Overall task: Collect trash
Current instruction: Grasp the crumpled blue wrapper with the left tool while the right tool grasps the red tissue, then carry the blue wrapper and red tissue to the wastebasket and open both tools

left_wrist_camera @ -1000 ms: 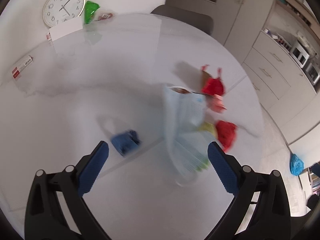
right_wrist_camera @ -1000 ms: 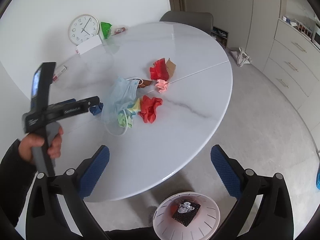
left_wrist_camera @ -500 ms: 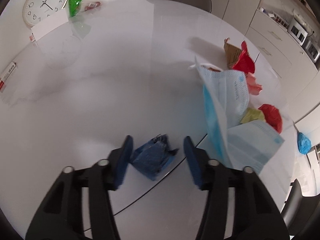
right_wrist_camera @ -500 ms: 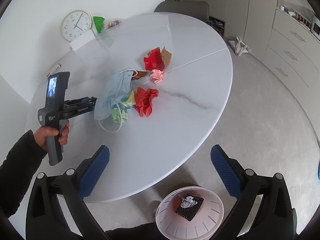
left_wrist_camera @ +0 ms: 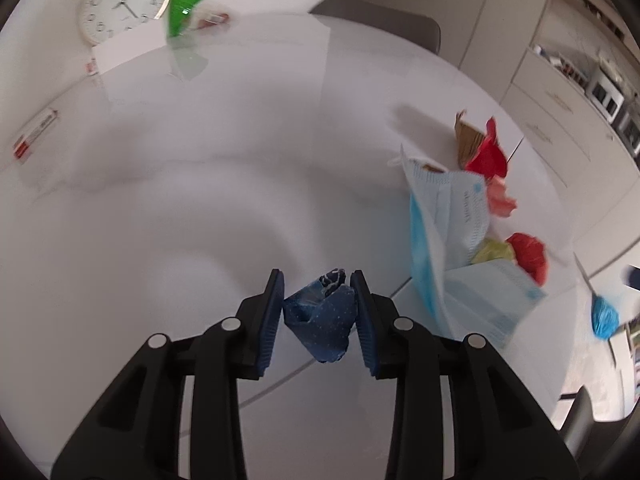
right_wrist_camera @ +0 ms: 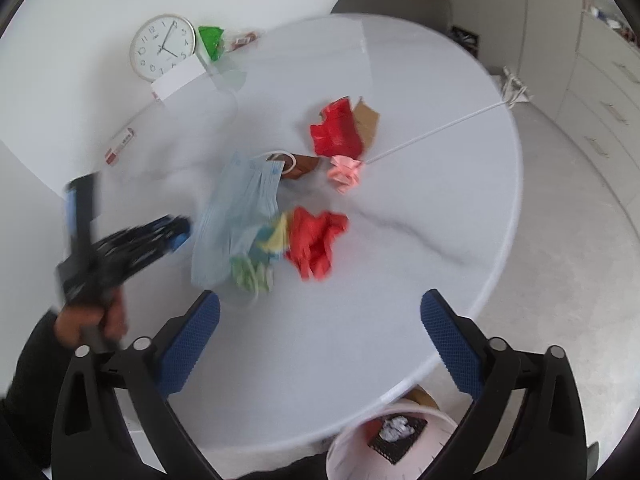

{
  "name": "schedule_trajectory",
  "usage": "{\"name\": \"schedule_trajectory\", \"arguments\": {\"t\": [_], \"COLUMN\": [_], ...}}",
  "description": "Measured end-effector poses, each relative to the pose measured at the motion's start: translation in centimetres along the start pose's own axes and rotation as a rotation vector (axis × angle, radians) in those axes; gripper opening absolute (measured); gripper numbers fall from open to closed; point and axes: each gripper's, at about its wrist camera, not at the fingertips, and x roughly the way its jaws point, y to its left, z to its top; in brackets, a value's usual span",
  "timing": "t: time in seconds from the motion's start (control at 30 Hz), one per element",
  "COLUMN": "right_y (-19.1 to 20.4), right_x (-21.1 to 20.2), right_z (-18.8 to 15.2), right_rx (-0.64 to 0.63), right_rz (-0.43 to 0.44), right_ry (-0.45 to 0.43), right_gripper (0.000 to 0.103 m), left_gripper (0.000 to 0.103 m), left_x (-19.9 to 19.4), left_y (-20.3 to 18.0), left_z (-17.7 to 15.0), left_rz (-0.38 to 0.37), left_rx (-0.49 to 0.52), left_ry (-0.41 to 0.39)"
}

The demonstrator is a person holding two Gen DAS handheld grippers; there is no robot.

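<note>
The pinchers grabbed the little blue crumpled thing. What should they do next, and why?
Probably lift it and carry it toward the white bin by the table's near edge. The left gripper is shut on the blue wrapper, and the bin already holds some trash. The right gripper is open and empty.

Round white table [right_wrist_camera: 420, 208]: glossy, smooth, faintly veined like marble. Pale blue face mask [left_wrist_camera: 452, 216]: pleated matt fabric. Crumpled dark blue dotted wrapper [left_wrist_camera: 322, 318]: possibly paper. Blue gripper pads [right_wrist_camera: 188, 346]: rough, textured.
</note>
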Motion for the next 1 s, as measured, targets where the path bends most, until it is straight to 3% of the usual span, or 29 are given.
{"name": "schedule_trajectory", "arguments": {"t": [0.1, 0.23, 0.37, 0.47, 0.57, 0.73, 0.87, 1.0], "right_y": [-0.2, -0.6, -1.2, -1.7, -1.8, -2.9, -4.3, -5.9], "right_x": [3.9, 8.6, 10.6, 11.3, 10.8, 8.9, 7.5, 2.6], "right_z": [2.1, 3.6, 3.8, 4.1, 4.7, 5.9, 7.2, 7.3], "right_rx": [0.018, 0.026, 0.030, 0.027, -0.038, -0.153, -0.230, -0.378], "right_rz": [0.033, 0.001, 0.026, 0.106, 0.131, 0.233, 0.312, 0.373], "right_ry": [0.046, 0.105, 0.147, 0.179, 0.176, 0.168, 0.179, 0.148], "right_gripper": [0.090, 0.083, 0.061, 0.046, 0.035, 0.035, 0.034, 0.034], "left_gripper": [0.034, 0.034, 0.034, 0.034, 0.034, 0.034, 0.034, 0.034], "left_x": [-2.5, -5.9, -8.1, -9.2, -9.8, -11.5, -13.0, -14.1], "left_y": [0.1, -0.7, -2.2, -4.0, -6.1, -11.3, -16.7, -21.7], "left_z": [-0.8, -2.6, -5.1, -6.6, -7.7, -7.9, -8.0, -8.8], "left_rz": [-0.014, -0.019, -0.021, 0.003, 0.032, 0.101, 0.149, 0.165], "left_rx": [-0.045, -0.088, -0.140, -0.178, -0.230, -0.298, -0.414, -0.434], "left_ry": [-0.023, -0.047, -0.048, -0.051, -0.044, -0.096, -0.125, -0.131]}}
